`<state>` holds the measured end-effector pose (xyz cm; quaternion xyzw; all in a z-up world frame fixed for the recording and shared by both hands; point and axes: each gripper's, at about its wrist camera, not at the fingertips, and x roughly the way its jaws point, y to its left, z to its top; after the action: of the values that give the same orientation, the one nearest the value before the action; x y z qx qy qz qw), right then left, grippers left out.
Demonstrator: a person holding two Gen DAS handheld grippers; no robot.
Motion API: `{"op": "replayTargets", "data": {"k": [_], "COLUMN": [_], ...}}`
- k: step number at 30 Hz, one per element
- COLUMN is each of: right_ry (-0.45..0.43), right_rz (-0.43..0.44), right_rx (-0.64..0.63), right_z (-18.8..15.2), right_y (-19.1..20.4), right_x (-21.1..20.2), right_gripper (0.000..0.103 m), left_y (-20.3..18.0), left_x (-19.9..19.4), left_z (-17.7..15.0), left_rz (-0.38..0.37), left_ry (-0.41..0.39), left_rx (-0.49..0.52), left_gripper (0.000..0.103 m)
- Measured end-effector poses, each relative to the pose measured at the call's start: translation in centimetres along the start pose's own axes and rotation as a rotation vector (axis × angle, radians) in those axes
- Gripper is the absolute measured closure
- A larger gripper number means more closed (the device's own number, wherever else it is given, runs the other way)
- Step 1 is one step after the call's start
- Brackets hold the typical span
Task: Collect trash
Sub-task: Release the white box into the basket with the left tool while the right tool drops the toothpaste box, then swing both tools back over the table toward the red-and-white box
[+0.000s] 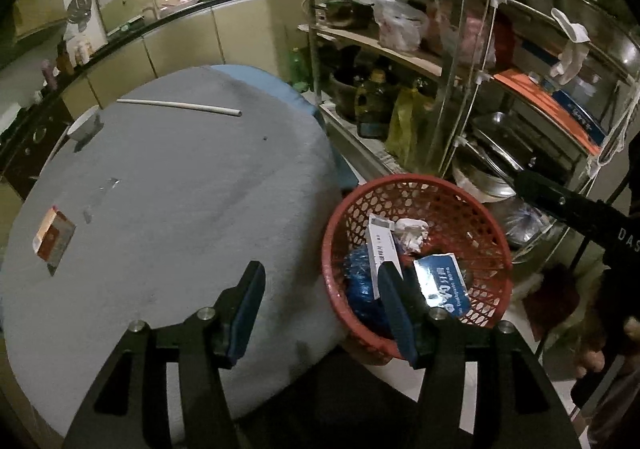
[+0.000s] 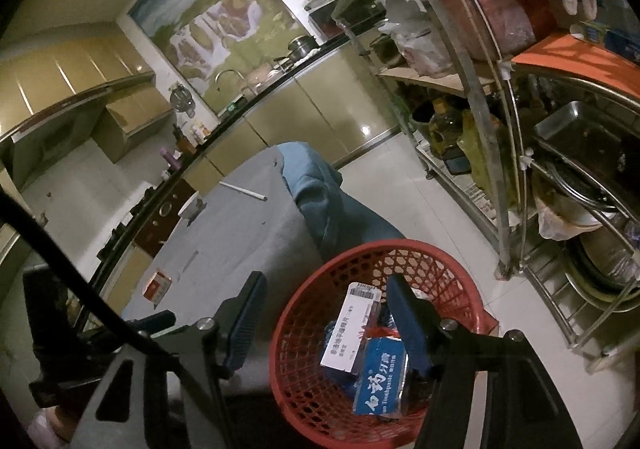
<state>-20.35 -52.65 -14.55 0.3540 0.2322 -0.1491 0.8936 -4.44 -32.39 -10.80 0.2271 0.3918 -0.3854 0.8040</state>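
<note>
A red mesh basket [image 1: 472, 217] sits just off the right edge of the grey round table [image 1: 180, 209]. It holds a white carton [image 1: 382, 245], a blue toothpaste box [image 1: 440, 285], crumpled paper [image 1: 410, 233] and a shiny blue wad [image 1: 358, 277]. My left gripper [image 1: 320, 289] is open over the table edge and the basket's near rim, with nothing held. My right gripper [image 2: 326, 305] is also open above the basket [image 2: 304, 361], its right finger over the white carton [image 2: 352, 325] and the toothpaste box [image 2: 380, 381]. A small orange-and-white box [image 1: 54, 235] lies on the table's left.
A white tube [image 1: 180, 106], a white bowl [image 1: 82, 127] and a clear wrapper [image 1: 108, 185] lie on the table. A blue cloth [image 2: 320, 189] hangs off its far edge. A metal rack [image 1: 460, 61] full of pots and bags stands to the right, with a kitchen counter [image 1: 192, 13] behind.
</note>
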Motion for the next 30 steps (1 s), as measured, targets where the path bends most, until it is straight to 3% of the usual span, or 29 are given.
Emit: {"op": "replayTargets", "data": {"k": [8, 20, 30], "right_ry": [0.001, 0.012, 0.029], "right_rz": [0.004, 0.014, 0.023], "right_rx": [-0.04, -0.052, -0.082], "right_z": [-0.2, -0.1, -0.3], "right_y": [1.5, 2.1, 3.4], "right_x": [0.0, 0.3, 0.8], "right_gripper": [0.037, 0.037, 0.037], "left_y": [2.1, 9.7, 11.9], "left_x": [-0.9, -3.4, -5.3], "left_z": [-1.9, -4.1, -4.3], "left_rz": [0.058, 0.258, 0.327], "left_ry": [-0.001, -0.02, -0.07], "left_rx": [-0.001, -0.158, -0.2], "left_gripper": [0.043, 0.043, 0.043]}}
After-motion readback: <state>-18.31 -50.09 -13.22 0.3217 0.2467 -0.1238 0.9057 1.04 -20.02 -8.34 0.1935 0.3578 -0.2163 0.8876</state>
